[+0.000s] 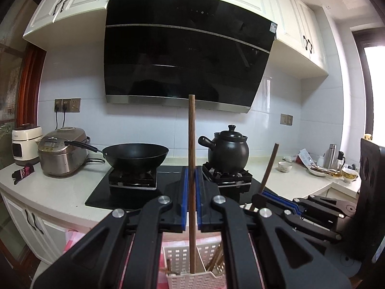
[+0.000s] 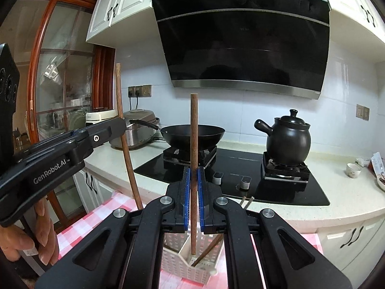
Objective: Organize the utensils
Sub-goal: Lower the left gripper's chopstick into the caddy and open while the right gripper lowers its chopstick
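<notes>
Each gripper — left (image 1: 191, 185), right (image 2: 194, 183) — clamps one upright chopstick (image 1: 191, 144) over the part-filled white basket (image 1: 182, 256) (release pending).

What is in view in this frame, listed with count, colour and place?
chopsticks held: 2, brown wood, one upright in each gripper
utensil basket: 1, white perforated plastic, below the grippers, with more chopsticks inside
checked cloth: 1, pink and white, under the basket
wok: 1, black, left burner
clay pot: 1, black, lidded, right burner
rice cooker: 1, silver, counter left of hob
range hood: 1, black glass, above hob
cup: 1, white, counter right of hob
left gripper: shut on a chopstick
right gripper: shut on a chopstick
</notes>
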Action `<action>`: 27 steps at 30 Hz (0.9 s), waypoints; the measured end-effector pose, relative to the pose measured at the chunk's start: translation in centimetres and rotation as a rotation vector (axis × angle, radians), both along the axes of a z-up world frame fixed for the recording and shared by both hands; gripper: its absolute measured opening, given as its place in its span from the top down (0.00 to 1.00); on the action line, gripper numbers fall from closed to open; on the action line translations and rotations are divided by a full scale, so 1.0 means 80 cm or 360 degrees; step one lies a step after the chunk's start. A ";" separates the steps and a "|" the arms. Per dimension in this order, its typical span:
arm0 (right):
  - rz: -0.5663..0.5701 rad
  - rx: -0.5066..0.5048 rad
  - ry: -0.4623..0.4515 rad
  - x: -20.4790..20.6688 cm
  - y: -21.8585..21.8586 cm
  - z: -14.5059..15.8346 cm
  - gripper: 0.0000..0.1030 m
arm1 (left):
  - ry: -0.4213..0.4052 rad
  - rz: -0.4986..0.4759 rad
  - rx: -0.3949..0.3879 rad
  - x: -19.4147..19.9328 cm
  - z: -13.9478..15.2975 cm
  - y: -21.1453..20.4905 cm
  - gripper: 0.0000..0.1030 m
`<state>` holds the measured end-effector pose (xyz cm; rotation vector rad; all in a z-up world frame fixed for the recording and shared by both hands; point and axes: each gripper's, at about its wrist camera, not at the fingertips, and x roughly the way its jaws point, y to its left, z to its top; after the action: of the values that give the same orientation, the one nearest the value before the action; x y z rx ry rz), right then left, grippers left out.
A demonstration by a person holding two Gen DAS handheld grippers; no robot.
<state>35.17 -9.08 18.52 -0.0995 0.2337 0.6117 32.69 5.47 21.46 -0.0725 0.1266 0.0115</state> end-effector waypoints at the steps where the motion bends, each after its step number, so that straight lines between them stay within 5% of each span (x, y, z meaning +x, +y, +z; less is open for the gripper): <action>1: 0.0011 0.0003 0.0004 0.007 0.002 -0.003 0.94 | 0.0008 -0.0008 -0.0001 0.009 -0.004 0.001 0.95; 17: 0.0094 0.0011 0.0280 0.095 0.012 -0.095 0.94 | 0.0225 -0.0022 -0.0038 0.092 -0.118 0.027 0.92; 19: 0.0104 0.0008 0.0299 0.098 0.013 -0.103 0.93 | 0.0241 -0.0014 -0.0038 0.093 -0.126 0.029 0.78; 27: 0.0081 0.0019 0.0306 0.085 0.006 -0.099 0.89 | 0.0220 0.0016 -0.0060 0.063 -0.133 0.043 0.54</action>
<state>41.99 -8.56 10.58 -0.0347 0.4148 0.6736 37.70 8.91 10.84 -0.1098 0.2649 0.0242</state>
